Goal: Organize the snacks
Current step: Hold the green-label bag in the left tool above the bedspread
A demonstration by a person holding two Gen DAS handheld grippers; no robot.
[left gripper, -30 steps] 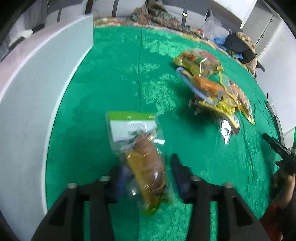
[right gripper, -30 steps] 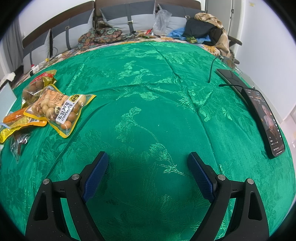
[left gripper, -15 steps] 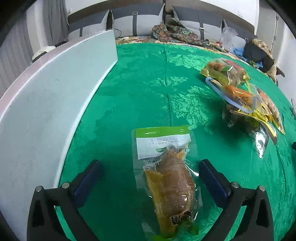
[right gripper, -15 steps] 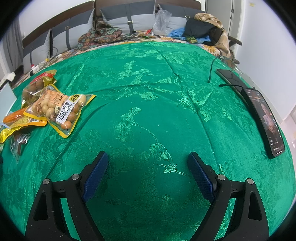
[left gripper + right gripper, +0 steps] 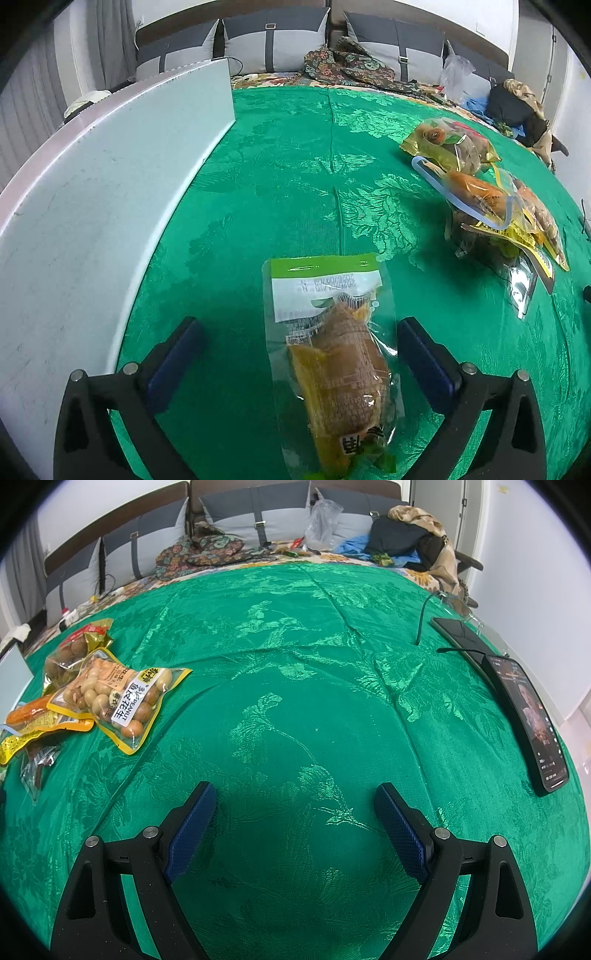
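The left tongs [image 5: 297, 339] stood wide apart over the green cloth [image 5: 295, 177], gripping nothing. A clear packet [image 5: 332, 365] with a green-and-white top lay flat on the cloth between the two blue pads [image 5: 173, 358], touching neither, its green end toward twelve o'clock. A white panel [image 5: 110, 184] stood on edge along the cloth from eight to eleven o'clock. At two o'clock a pile of snack bags [image 5: 487, 206] lay overlapping, well apart from the packet.

The right tongs [image 5: 295, 812] were also spread wide and empty above bare cloth. At ten o'clock lay a yellow peanut bag [image 5: 122, 698], resting partly on other bags. At three o'clock a phone [image 5: 528, 720] lay near the cloth's edge, its screen lit.
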